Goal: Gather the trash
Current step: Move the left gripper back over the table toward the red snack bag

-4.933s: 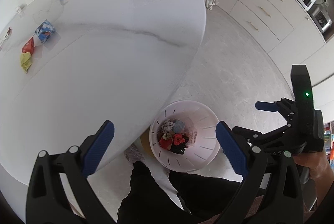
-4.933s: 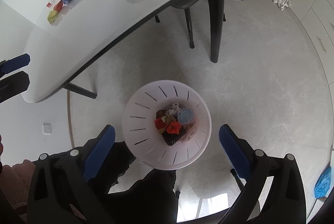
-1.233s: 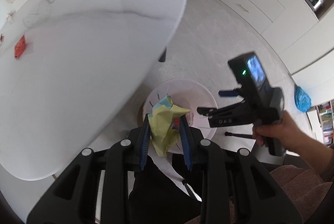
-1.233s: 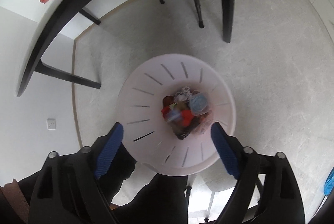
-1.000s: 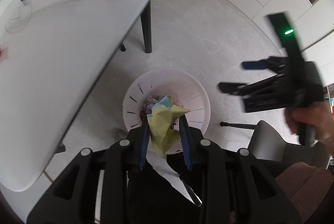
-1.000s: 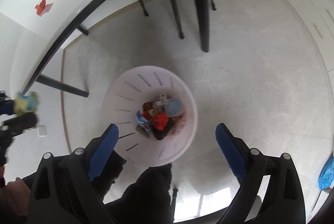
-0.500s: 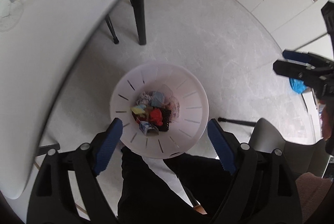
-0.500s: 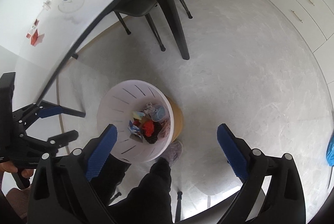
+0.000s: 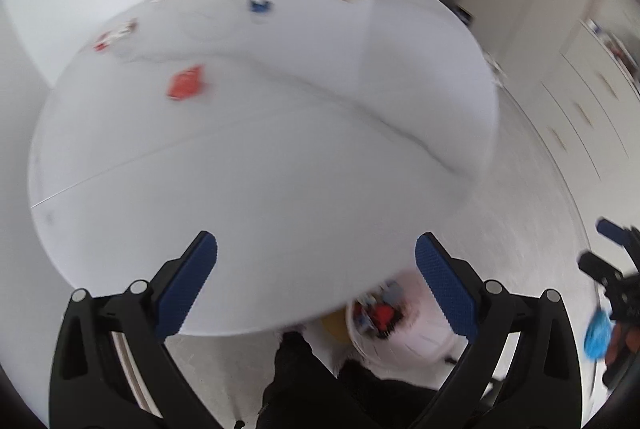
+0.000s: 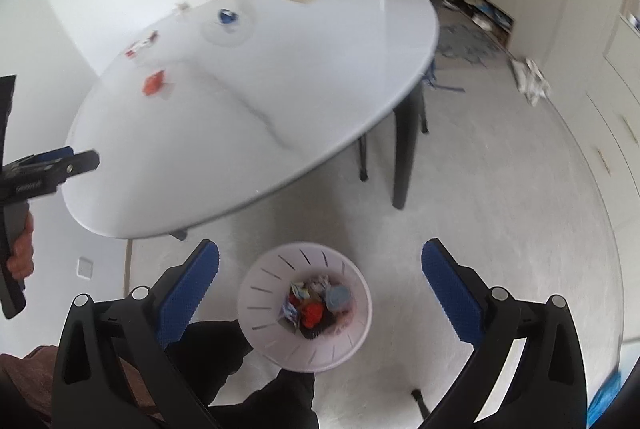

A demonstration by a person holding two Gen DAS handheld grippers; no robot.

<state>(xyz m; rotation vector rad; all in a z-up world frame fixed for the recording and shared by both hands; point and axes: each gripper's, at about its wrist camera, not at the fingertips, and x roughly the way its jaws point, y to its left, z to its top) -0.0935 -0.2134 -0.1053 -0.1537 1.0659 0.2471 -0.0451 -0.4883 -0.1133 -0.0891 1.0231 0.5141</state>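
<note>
Both tongs are gaping wide and carrying nothing: our left tongs, jaws just spread, are hanging over the desk. Our right tongs are hovering above the trash-filled bin, while a red scrap is lying on the desk.

Red scrap flat on table

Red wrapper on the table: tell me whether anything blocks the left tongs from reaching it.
Nothing visible does. The left tongs stand open and empty above the table, and only bare tabletop lies between them and the red wrapper.
</note>
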